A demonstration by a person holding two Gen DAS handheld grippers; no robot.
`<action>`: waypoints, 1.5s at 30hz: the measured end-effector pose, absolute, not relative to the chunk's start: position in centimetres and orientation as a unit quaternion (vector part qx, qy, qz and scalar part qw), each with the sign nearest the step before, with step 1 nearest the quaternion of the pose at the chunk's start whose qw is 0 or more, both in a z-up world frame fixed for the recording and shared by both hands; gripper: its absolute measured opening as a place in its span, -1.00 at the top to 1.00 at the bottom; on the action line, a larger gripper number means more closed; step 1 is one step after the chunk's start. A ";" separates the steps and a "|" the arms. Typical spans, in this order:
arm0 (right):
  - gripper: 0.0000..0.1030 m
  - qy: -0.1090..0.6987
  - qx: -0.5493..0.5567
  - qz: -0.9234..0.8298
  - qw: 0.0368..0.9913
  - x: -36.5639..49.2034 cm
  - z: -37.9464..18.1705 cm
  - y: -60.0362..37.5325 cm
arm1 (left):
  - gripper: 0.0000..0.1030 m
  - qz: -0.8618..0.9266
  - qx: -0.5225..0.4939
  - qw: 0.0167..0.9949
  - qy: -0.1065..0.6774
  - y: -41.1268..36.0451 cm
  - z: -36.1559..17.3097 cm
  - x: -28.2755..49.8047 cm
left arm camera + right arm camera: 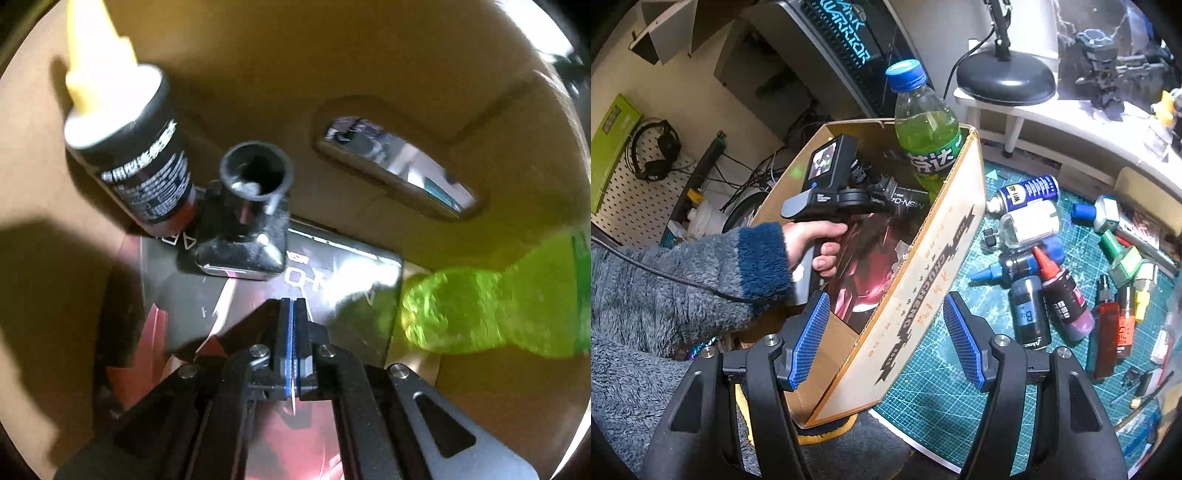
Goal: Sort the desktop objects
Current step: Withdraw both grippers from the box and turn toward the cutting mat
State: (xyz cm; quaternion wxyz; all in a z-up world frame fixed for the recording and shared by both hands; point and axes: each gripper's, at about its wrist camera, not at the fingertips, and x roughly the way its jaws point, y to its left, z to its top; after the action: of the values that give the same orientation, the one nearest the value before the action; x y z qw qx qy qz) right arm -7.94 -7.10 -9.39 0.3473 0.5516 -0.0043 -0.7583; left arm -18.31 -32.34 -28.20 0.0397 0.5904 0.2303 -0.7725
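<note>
My left gripper (293,314) is shut with its blue pads pressed together, pointing down inside a cardboard box (923,266). Below it lies a flat dark printed carton (332,288). On the carton stands an open-topped black bottle (247,218). A black bottle with a yellow nozzle (129,147) leans behind it. A green soda bottle (498,306) with a blue cap (905,74) stands at the box's far corner. My right gripper (886,343) hangs open above the box's near wall, holding nothing.
A person's hand (812,240) in a fuzzy grey sleeve holds the left unit over the box. On the green cutting mat (942,369) to the right lie a WD-40 can (1027,192), several ink bottles (1063,295) and lighters (1108,325). A lamp base (1004,77) stands on a white shelf.
</note>
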 end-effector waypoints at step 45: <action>-0.22 -0.042 0.581 -0.786 0.205 -2.1 -9.2 3.2 | -0.42 -0.808 0.564 -0.127 0.115 -25.8 -11.9 -3.5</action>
State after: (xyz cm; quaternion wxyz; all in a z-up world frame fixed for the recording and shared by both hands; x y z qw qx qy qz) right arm -2.07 3.24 -9.21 0.2048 0.5812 -0.0422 -0.7864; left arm -3.46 -25.85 -11.87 -0.1272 0.5640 0.1152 -0.8077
